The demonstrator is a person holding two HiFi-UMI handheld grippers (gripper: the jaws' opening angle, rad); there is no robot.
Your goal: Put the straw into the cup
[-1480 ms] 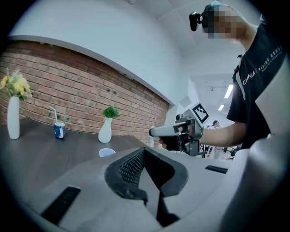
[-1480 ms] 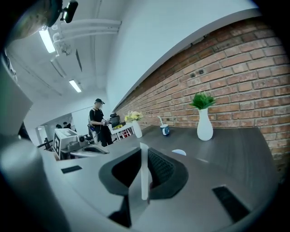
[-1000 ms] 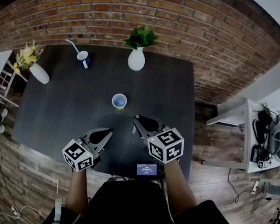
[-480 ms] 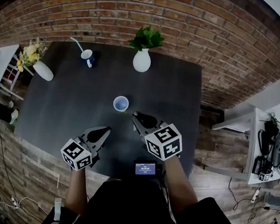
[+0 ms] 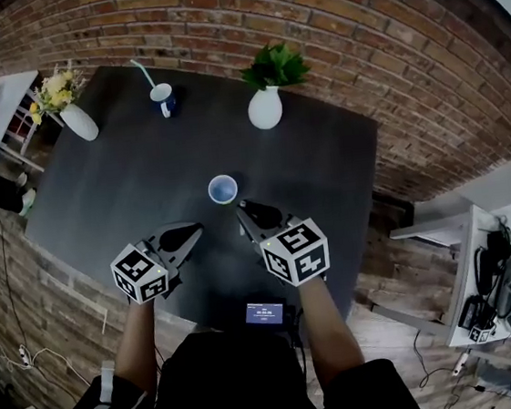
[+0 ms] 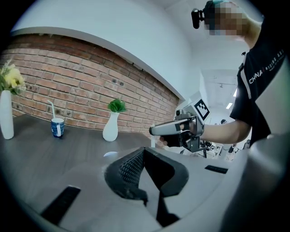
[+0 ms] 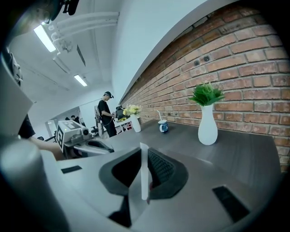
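A small pale cup (image 5: 223, 190) stands empty and upright in the middle of the dark table (image 5: 125, 186). My right gripper (image 5: 243, 211) hovers just short of the cup, on its near right side. It is shut on a short white straw (image 7: 144, 172), which stands up between the jaws. In the left gripper view the straw (image 6: 152, 141) hangs at the tip of the right gripper (image 6: 154, 131). My left gripper (image 5: 190, 232) sits to the cup's near left, shut with nothing in it (image 6: 144, 152). The jaws hide the cup in the right gripper view.
A blue mug (image 5: 163, 98) holding another straw stands at the far side. A white vase with a green plant (image 5: 264, 106) is behind the cup, and a vase of yellow flowers (image 5: 78, 121) is far left. A small screen device (image 5: 263, 313) lies at the near edge.
The head view has shifted a little. Both grippers stay at almost the same place near the cup, with the right one a touch closer to it.
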